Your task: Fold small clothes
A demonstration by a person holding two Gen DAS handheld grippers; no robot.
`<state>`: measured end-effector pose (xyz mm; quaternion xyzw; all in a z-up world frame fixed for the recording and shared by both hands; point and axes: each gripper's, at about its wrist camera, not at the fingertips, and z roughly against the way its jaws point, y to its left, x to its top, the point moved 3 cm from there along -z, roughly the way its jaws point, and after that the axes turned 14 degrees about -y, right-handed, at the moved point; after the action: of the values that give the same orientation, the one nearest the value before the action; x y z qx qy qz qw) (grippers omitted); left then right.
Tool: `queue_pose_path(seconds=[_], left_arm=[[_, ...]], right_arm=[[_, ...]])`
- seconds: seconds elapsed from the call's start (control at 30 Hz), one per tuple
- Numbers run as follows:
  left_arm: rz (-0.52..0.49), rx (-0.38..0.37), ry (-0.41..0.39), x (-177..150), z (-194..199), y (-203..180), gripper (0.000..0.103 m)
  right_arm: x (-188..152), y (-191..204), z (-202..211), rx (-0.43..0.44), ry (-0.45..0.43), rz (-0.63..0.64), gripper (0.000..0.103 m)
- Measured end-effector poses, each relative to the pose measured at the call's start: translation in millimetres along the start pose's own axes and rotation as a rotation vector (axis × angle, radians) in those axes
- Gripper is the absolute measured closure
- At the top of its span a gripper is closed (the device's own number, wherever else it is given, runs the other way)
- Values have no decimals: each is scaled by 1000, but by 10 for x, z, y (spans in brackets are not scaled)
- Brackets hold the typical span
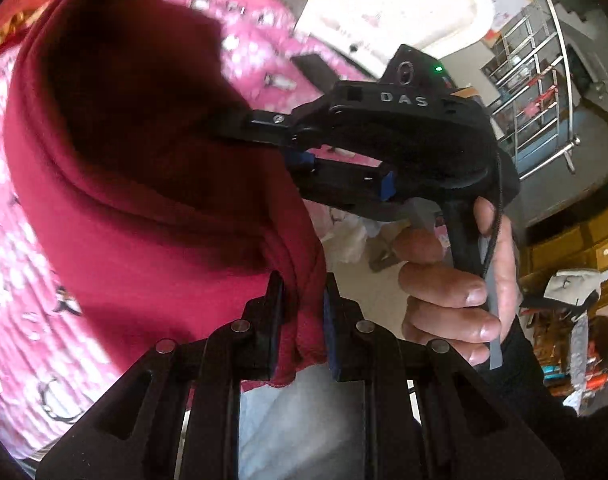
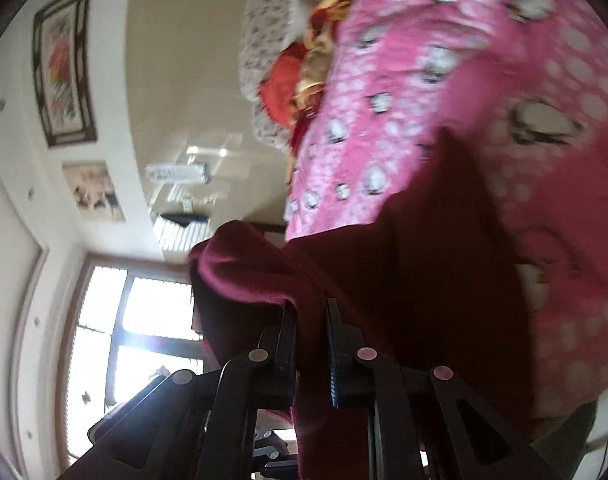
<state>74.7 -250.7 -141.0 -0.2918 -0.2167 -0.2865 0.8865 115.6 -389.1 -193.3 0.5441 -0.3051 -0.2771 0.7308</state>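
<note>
In the left wrist view, the left gripper (image 1: 302,320) pinches a fold of the maroon garment (image 1: 143,184), which hangs bunched in the air above a pink patterned bedspread (image 1: 19,300). Across from it, the right gripper (image 1: 263,136), held by a hand (image 1: 456,292), has its fingers closed into the same cloth. In the right wrist view, the right gripper (image 2: 310,344) is clamped on a maroon edge (image 2: 263,276), the cloth draping over its fingers, with the bedspread (image 2: 444,80) behind and a window (image 2: 135,328) to the left.
</note>
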Motion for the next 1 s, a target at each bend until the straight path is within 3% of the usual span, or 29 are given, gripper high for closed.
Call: queue_pose_path(seconds=[0.13, 0.2, 0.23, 0.27, 0.3, 0.37, 0.47, 0.57, 0.63, 0.73, 0.8, 0.9, 1.0], left_arm=[[-4, 44, 23, -58, -204, -26, 86], [-58, 99, 1, -73, -180, -142, 86], [-89, 126, -11, -89, -159, -197, 86], [-116, 150, -24, -102, -137, -245, 86], [-133, 169, -33, -118, -125, -277, 86], [-150, 185, -41, -165, -99, -289, 86], [-179, 202, -40, -218, -127, -331, 86], [-198, 211, -45, -221, -143, -316, 86], [-213, 224, -62, -240, -128, -305, 86], [-202, 239, -80, -241, -60, -258, 86], [-167, 223, -92, -201, 16, -204, 86], [-171, 218, -106, -172, 35, -204, 86], [-182, 211, -87, -182, -47, -217, 86]], right_arm=[[81, -274, 77, -47, 15, -24, 87], [95, -147, 193, -87, 23, 68, 78], [81, 4, 274, -106, 23, 154, 70], [81, 134, 320, -119, 26, 214, 44], [79, 284, 367, -128, 26, 278, 25], [85, 609, 455, -109, 18, 388, 24], [61, 1032, 408, 1, 93, 444, 24], [30, 1273, 72, 23, 206, 472, 24], [14, 1321, -208, -5, 280, 484, 30], [46, 1250, -568, -74, 355, 530, 58], [173, 1117, -708, -139, 362, 538, 101], [461, 1015, -664, -200, 286, 573, 103], [756, 899, -639, -232, 235, 529, 103]])
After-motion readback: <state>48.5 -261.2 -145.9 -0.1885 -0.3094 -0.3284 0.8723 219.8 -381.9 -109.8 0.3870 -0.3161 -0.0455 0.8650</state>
